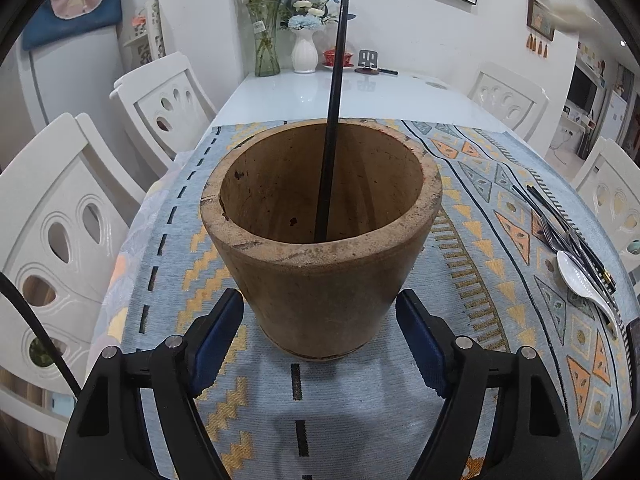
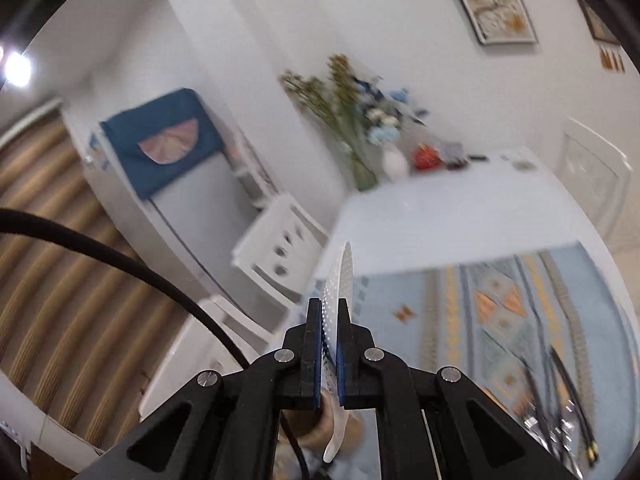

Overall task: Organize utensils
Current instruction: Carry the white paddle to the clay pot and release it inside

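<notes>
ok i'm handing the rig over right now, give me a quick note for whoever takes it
Left claw: pads on either side of the wooden pot near its base, steadying it on the patterned cloth.
Right claw: shut on a white perforated spoon, lifted above the table.
Done: one black chopstick stands in the pot.
Left: drop the held spoon into the pot, then move the pile at the cloth's right edge, which includes a white spoon, forks and more chopsticks.

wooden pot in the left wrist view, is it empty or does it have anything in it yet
Not empty. The wooden pot stands upright on the patterned cloth with one black chopstick leaning inside it, its top poking well above the rim; nothing else shows inside.
</notes>
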The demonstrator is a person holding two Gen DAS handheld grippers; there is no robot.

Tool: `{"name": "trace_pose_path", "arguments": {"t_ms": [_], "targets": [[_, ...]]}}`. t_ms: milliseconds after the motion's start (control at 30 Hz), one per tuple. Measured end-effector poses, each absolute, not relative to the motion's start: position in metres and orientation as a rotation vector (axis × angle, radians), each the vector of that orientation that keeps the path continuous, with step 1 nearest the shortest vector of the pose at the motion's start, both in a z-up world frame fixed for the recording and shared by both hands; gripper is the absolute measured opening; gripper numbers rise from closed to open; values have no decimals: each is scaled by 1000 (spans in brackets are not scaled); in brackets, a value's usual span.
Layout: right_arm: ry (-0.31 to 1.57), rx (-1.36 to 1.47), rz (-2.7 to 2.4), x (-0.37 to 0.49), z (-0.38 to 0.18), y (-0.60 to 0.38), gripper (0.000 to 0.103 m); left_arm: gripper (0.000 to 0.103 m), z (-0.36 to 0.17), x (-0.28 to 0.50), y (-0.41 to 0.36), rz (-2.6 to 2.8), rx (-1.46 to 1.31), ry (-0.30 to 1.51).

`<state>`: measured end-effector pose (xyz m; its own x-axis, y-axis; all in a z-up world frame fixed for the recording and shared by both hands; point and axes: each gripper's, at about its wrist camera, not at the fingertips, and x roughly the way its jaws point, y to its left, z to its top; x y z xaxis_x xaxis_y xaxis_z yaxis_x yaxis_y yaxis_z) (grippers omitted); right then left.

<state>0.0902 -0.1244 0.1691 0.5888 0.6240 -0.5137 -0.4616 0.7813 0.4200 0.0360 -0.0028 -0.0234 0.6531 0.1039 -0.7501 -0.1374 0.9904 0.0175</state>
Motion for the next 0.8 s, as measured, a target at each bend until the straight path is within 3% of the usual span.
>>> {"name": "trace_pose_path", "arguments": {"t_ms": [500,800], "targets": [[768,136,686,101,102,-54,5,74,-26,35,-4,128,-26,848],[760,132,675,100,101,-57,5,74,-28,35,-5,132,-23,856]]}}
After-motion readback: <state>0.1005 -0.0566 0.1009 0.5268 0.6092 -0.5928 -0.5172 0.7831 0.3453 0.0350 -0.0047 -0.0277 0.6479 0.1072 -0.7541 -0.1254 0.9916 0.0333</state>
